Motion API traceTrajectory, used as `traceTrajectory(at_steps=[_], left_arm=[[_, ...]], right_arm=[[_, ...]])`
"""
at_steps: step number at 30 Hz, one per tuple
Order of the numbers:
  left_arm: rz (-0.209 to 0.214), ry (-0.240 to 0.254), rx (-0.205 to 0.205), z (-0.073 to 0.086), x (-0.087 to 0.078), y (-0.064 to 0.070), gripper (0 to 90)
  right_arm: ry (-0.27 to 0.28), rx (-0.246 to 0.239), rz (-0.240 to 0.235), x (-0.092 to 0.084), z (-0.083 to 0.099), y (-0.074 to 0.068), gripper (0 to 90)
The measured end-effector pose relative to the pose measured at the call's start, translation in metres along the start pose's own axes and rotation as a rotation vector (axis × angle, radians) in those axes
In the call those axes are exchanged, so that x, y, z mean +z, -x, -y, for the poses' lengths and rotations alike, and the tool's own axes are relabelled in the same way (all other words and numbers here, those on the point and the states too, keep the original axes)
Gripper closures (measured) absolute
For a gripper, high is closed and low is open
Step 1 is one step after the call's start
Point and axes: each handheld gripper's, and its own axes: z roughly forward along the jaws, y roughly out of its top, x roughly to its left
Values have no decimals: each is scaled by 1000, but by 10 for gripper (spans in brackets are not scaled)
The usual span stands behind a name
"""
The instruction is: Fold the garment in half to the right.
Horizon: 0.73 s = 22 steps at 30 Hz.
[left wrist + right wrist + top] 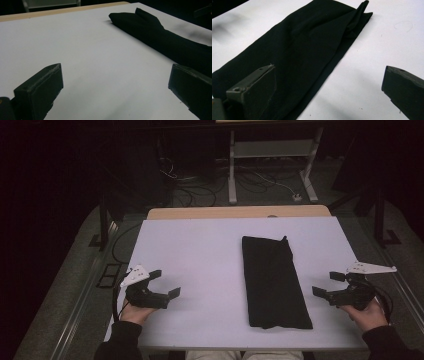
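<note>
Dim room. Grey floor around white table, wooden strip along far edge. White desk frame beyond, cables and power strip beneath.

dim room, evenly lit table, gripper views slightly soft.

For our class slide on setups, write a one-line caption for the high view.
Folded black cloth lies on the white table, untouched, between the open left gripper and open right gripper.
</note>
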Motion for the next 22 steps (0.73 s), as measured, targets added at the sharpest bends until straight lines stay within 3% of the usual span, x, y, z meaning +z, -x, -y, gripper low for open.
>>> traceTrajectory(at_steps=[8,14,22], left_arm=[[-31,9,-39,7,-13,-11,0],[-39,10,-96,14,-23,-19,0],[-78,18,-98,19,-35,-21,0]], right_arm=[[-2,0,1,0,0,0,0],[-3,-1,2,1,0,1,0],[-6,-7,1,3,-1,1,0]])
